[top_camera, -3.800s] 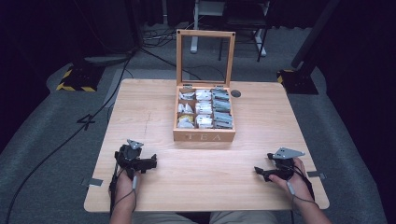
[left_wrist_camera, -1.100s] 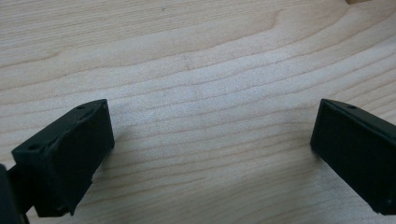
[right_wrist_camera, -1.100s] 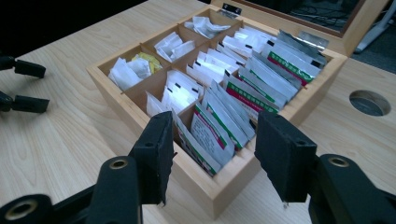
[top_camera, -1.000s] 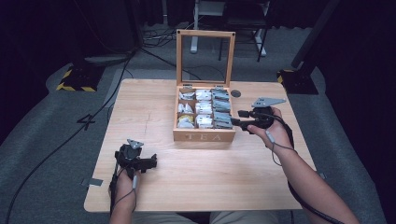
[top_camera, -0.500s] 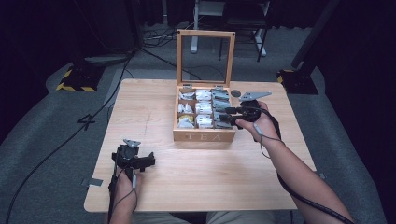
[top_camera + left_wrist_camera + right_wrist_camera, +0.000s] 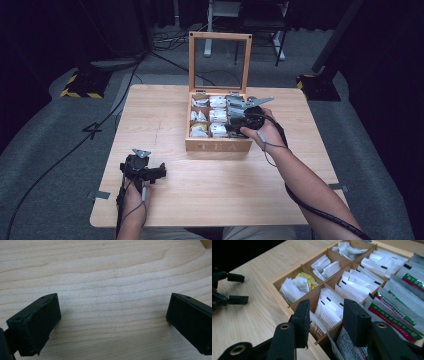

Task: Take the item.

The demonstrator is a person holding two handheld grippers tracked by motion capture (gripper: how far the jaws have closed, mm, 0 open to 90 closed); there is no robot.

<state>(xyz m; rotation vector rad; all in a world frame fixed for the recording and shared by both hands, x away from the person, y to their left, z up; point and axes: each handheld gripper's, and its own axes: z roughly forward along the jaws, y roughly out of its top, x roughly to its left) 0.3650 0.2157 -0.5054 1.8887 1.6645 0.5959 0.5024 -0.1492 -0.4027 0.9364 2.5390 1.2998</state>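
- Over the tea box (image 6: 218,145) at the far middle of the table (image 6: 165,110), your right gripper (image 6: 324,315) sits low above the front compartments, near the box's right side.
- Bare wood surrounds the box on every side; the widest free stretch is the near half of the table, between the box front and your edge.
- Your left gripper (image 6: 156,172) rests near the front left corner, well apart from the box, with open tabletop to its right.
- Its jaws stand wide apart with nothing but wood grain between them.
- The glass lid (image 6: 220,50) stands upright at the back of the box, so the way in from above and from the front is free.
- Counted: one box, nine compartments in three rows of three, two grippers (the single bags are too many and too overlapped to count).
- The white tea bags (image 6: 329,310) in the front middle compartment lie straight ahead of your right gripper, showing in the gap between its jaws.
- Those jaws have just been closing and stand partly apart; whether the pads touch a bag yet, you cannot tell.
- Green-and-red striped packets (image 6: 397,307) fill the compartments to that gripper's right.
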